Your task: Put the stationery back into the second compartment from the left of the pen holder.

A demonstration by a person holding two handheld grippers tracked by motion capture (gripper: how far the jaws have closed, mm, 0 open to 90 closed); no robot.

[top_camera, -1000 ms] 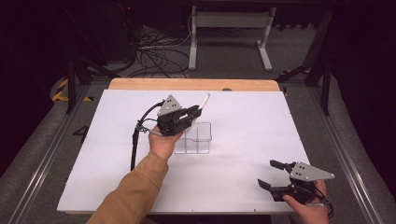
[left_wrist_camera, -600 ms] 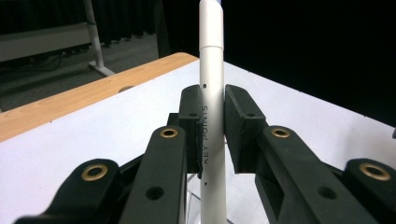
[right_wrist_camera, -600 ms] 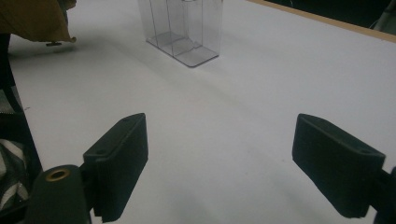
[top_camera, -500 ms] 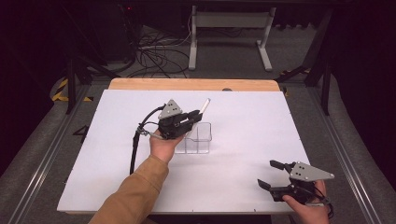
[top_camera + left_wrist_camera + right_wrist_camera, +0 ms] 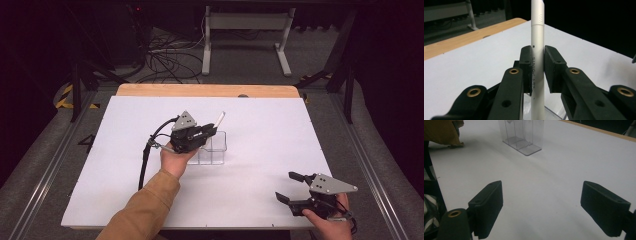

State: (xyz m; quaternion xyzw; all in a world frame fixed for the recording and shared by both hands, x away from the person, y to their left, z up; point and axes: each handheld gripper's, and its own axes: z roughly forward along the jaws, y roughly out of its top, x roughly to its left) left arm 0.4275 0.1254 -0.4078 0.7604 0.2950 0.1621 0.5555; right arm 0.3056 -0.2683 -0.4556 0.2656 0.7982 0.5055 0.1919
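Note:
A white pen [image 5: 219, 119] marked "KEY POINTS" stands tilted in my left gripper [image 5: 209, 131], whose jaws are shut on its barrel. In the left gripper view the pen [image 5: 537, 37] rises between the two black pads [image 5: 526, 65], and its lower end goes down past a clear wall. A clear plastic box [image 5: 215, 150] with compartments sits on the white table right under that gripper. I cannot see which compartment the pen's lower end is in. My right gripper [image 5: 285, 186] rests at the front right, open, with nothing between its fingers [image 5: 486, 205].
The white table top [image 5: 260, 125] has a wooden strip [image 5: 210, 90] along its far edge. In the right gripper view the clear box [image 5: 524, 135] stands ahead, with the other arm's tan sleeve [image 5: 441, 131] to its left. Cables and a desk frame [image 5: 245, 40] lie beyond the table.
My left gripper has come down a little with the pen, so the pen's top now sits lower over the clear box. The right gripper has stayed put.

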